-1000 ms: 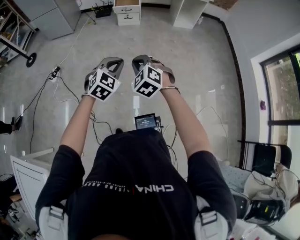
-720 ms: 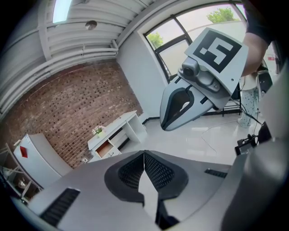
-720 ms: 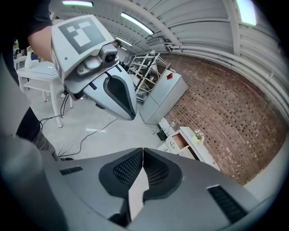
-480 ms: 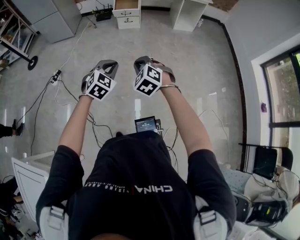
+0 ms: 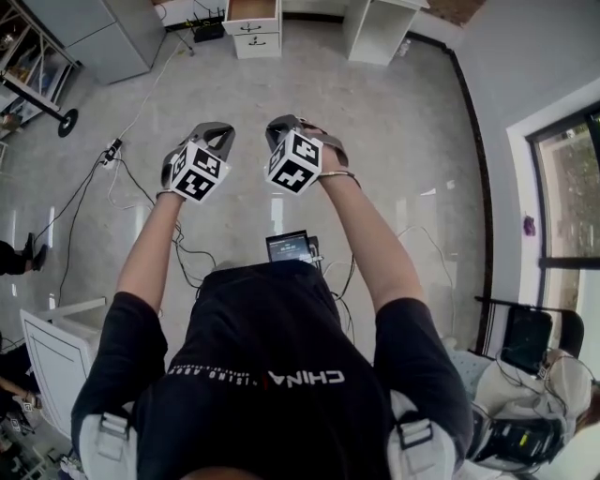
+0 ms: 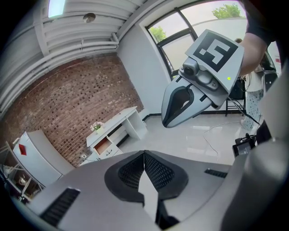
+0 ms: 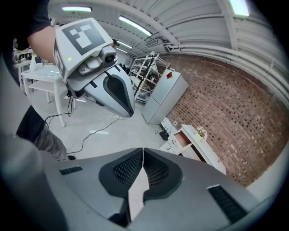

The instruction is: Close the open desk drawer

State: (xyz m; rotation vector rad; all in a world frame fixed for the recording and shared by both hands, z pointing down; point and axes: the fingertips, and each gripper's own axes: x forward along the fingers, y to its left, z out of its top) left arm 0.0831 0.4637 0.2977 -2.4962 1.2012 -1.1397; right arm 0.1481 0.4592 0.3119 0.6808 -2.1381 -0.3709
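Note:
The white desk (image 5: pixel 377 30) stands far off against the brick wall, and the top drawer (image 5: pixel 253 9) of its drawer unit is pulled open, showing a wooden inside. That open drawer (image 6: pixel 103 145) also shows small in the left gripper view, and again as the open drawer (image 7: pixel 183 139) in the right gripper view. My left gripper (image 5: pixel 223 129) and right gripper (image 5: pixel 279 122) are held side by side out in front of the person, well short of the desk. Both are shut with nothing between the jaws: left gripper (image 6: pixel 144 153), right gripper (image 7: pixel 142 151).
A grey cabinet (image 5: pixel 94 37) stands left of the desk, and a wheeled shelf rack (image 5: pixel 28 66) is further left. Cables (image 5: pixel 122 183) and a power strip (image 5: pixel 111 145) lie on the glossy floor. A white table (image 5: pixel 56 347) is at lower left; windows line the right wall.
Both grippers have been carried a little forward toward the desk, and the left one has drifted slightly left. The jaws stayed shut.

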